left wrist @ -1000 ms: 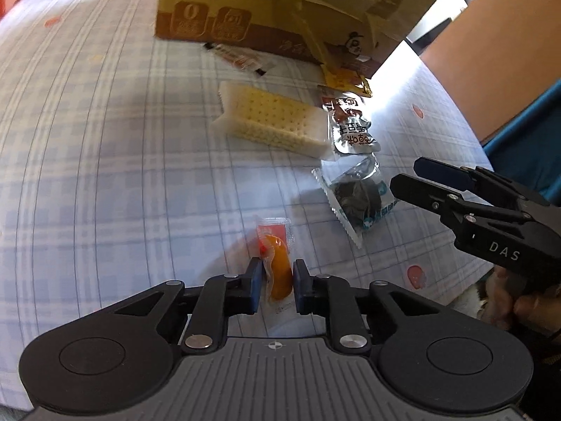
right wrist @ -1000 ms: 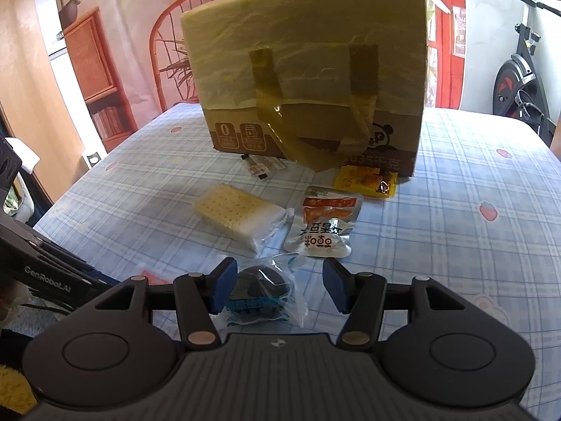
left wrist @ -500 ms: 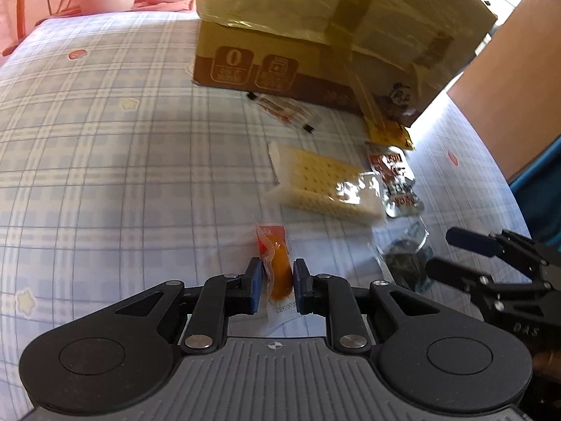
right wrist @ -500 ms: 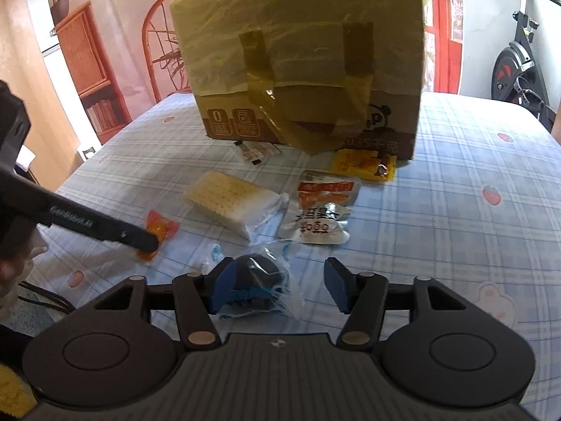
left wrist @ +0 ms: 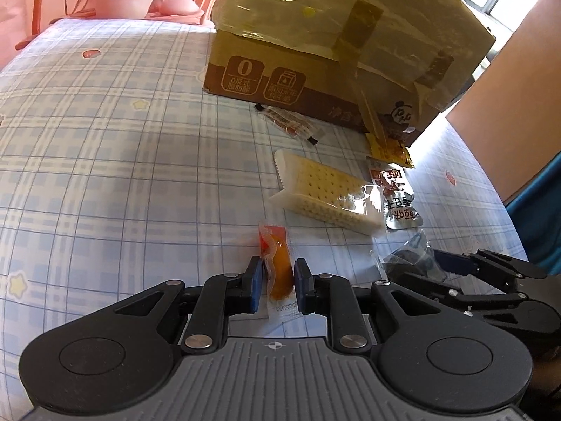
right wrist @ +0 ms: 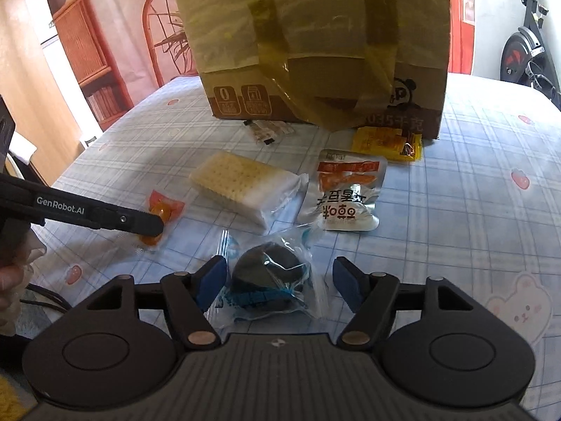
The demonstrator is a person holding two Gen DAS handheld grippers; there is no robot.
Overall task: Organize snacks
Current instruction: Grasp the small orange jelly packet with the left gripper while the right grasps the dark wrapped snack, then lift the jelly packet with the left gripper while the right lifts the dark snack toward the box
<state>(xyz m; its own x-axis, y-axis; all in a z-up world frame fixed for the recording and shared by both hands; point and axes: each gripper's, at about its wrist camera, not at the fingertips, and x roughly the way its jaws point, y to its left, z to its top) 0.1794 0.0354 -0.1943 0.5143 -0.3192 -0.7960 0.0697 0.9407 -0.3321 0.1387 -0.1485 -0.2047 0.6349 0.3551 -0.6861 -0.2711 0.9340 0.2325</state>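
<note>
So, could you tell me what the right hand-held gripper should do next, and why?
Probably close. The right hand-held gripper is open with its blue pads on either side of the dark snack packet, not yet pinching it, while the left hand-held gripper already grips the orange packet.

Place: a home dining room is being shown.
Evidence ahead: checked tablecloth (right wrist: 473,210), red chair (right wrist: 157,35).
Evidence left: wooden bookshelf (right wrist: 87,52).
Evidence right: exercise bike (right wrist: 526,45).

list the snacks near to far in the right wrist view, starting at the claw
dark snack between the right claw's open fingers → cracker pack → yellow packet → small striped sachet → box
</note>
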